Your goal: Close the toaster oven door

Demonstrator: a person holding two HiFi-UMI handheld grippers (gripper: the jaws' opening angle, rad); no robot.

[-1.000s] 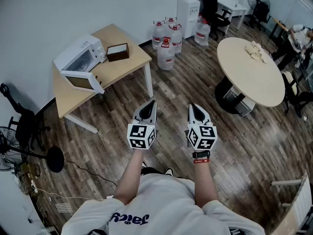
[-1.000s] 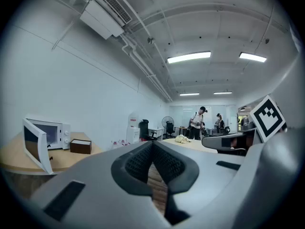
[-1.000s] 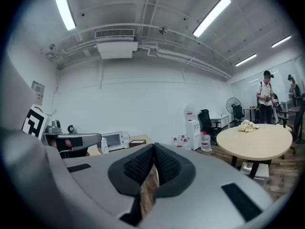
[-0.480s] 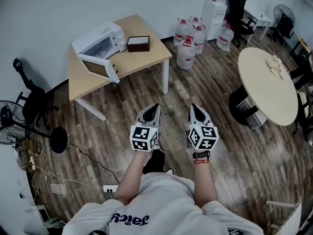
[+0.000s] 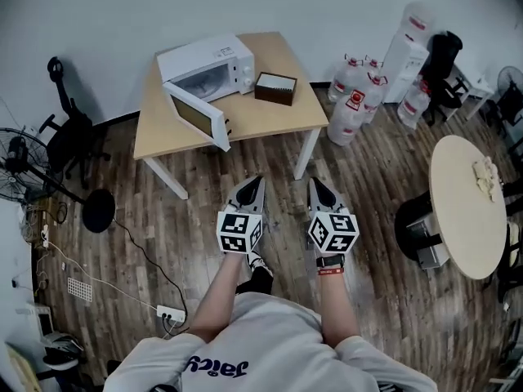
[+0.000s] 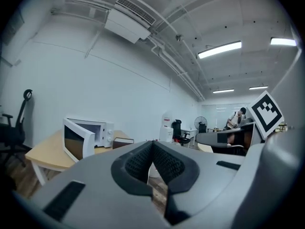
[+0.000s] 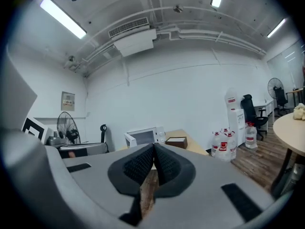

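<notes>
A white toaster oven [image 5: 206, 65] stands on a light wooden table [image 5: 270, 117] against the far wall, its door [image 5: 197, 116] swung open toward the room. It also shows in the left gripper view, where the oven [image 6: 97, 132] sits behind its open door [image 6: 75, 138], and small in the right gripper view as the oven [image 7: 143, 136]. My left gripper [image 5: 255, 182] and right gripper [image 5: 315, 183] are held side by side over the floor, well short of the table. Both are shut with nothing between the jaws.
A dark box [image 5: 274, 88] sits on the table beside the oven. Several water jugs [image 5: 357, 100] and a dispenser [image 5: 406, 51] stand right of the table. A round table [image 5: 473, 211] is at far right. A black chair [image 5: 67, 133], a fan [image 5: 14, 162] and floor cables [image 5: 122, 235] lie left.
The view has swung left and nearer the table, so the oven and table now sit closer to centre. Both grippers keep the same shut pose.
</notes>
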